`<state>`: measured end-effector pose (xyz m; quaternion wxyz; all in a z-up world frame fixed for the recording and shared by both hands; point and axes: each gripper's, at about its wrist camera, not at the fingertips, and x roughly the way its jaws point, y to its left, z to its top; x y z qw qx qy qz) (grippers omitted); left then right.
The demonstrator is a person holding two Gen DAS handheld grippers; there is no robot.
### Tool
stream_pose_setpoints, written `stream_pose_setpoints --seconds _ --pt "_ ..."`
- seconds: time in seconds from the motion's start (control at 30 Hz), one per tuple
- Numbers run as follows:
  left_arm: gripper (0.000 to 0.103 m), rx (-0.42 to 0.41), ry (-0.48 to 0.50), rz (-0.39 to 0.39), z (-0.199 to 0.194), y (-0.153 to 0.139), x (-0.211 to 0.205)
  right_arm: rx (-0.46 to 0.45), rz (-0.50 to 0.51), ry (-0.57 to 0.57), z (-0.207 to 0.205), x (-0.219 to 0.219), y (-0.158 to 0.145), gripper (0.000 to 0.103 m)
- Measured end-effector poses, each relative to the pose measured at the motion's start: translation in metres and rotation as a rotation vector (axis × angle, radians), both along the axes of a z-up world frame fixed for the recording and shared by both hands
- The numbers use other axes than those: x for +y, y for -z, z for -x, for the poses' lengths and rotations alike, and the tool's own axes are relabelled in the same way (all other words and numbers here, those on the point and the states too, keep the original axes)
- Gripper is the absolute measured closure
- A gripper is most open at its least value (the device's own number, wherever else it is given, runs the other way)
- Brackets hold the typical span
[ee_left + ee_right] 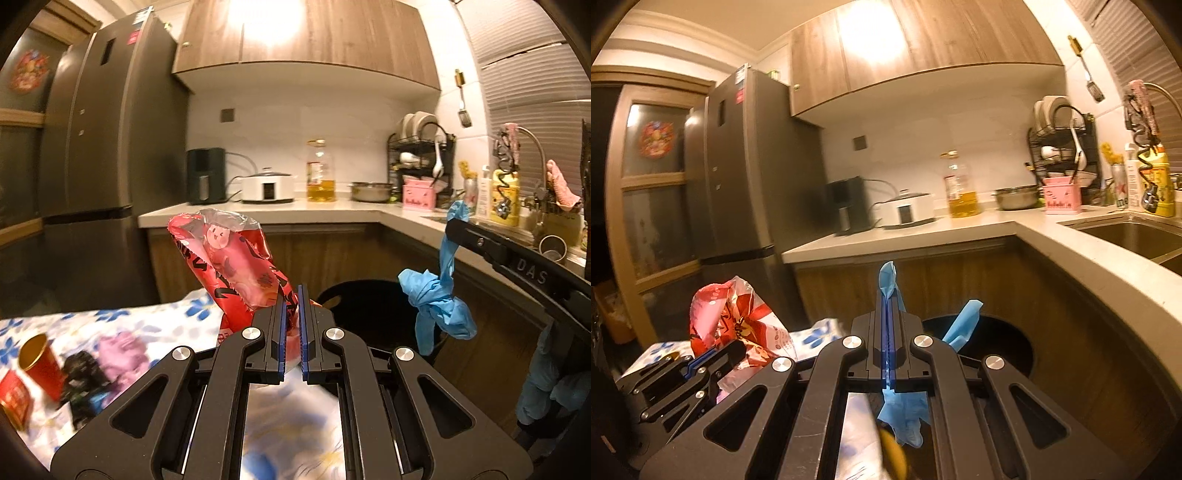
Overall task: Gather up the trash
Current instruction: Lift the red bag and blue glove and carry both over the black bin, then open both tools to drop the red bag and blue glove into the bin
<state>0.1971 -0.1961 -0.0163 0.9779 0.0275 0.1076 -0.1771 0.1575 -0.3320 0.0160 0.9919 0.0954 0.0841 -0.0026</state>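
Observation:
My left gripper (292, 295) is shut on a crumpled red snack wrapper (225, 258) that sticks up above its jaws. In the right wrist view the same left gripper (718, 352) and red wrapper (731, 317) show at lower left. My right gripper (888, 295) is shut on a blue disposable glove (903, 410), which hangs below the jaws and pokes out above them. In the left wrist view the right gripper (452, 223) holds the dangling blue glove (439, 306) over a black bin (373, 314). That black bin (1004, 350) lies just beyond my right fingertips.
A table with a blue-flowered cloth (155, 321) carries a red cup (40, 360), a red can (14, 400) and dark and pink wrappers (99, 365). An L-shaped counter (960, 229) with appliances, an oil bottle (962, 188) and a sink (1137, 232) runs behind the bin. A fridge (99, 129) stands left.

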Motion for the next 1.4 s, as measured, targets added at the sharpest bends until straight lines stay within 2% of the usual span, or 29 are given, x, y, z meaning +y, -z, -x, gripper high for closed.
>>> stream_pose_setpoints --seconds 0.23,0.6,1.33,1.4 --pt "0.098 -0.007 0.09 0.013 -0.023 -0.002 -0.04 0.005 -0.019 0.042 -0.017 -0.025 -0.002 0.101" --pt "0.098 0.02 0.175 0.022 -0.056 0.009 -0.078 0.019 -0.03 0.059 -0.032 -0.044 0.005 0.101" --pt "0.097 0.058 0.24 0.039 -0.087 0.027 -0.099 0.054 -0.038 0.057 -0.055 -0.056 0.013 0.101" --pt "0.096 0.06 0.244 0.035 -0.088 0.029 -0.099 0.055 -0.038 0.057 -0.056 -0.057 0.014 0.098"
